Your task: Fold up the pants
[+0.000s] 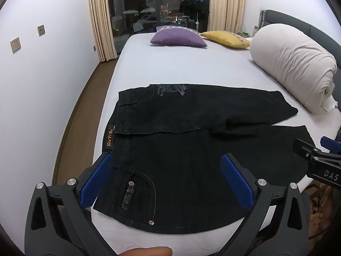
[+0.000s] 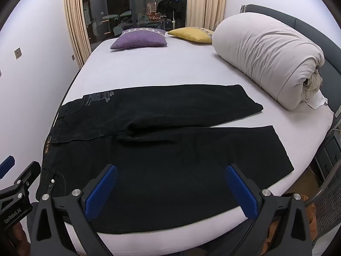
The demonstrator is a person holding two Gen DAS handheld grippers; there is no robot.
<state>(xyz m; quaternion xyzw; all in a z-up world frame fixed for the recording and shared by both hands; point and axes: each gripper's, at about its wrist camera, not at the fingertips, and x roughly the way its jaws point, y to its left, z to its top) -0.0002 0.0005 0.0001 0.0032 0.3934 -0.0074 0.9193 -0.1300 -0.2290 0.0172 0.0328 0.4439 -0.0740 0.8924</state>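
Black jeans lie flat on the white bed, waistband to the left, both legs spread to the right in a V. They also show in the right wrist view. My left gripper is open and empty, hovering over the near waist and pocket. My right gripper is open and empty, hovering over the near leg. In the left wrist view the right gripper shows at the right edge; in the right wrist view the left gripper shows at the left edge.
A rolled white duvet lies along the headboard at right. A purple cushion and a yellow cushion sit at the far end by the window. The wall and a strip of wood floor are at left.
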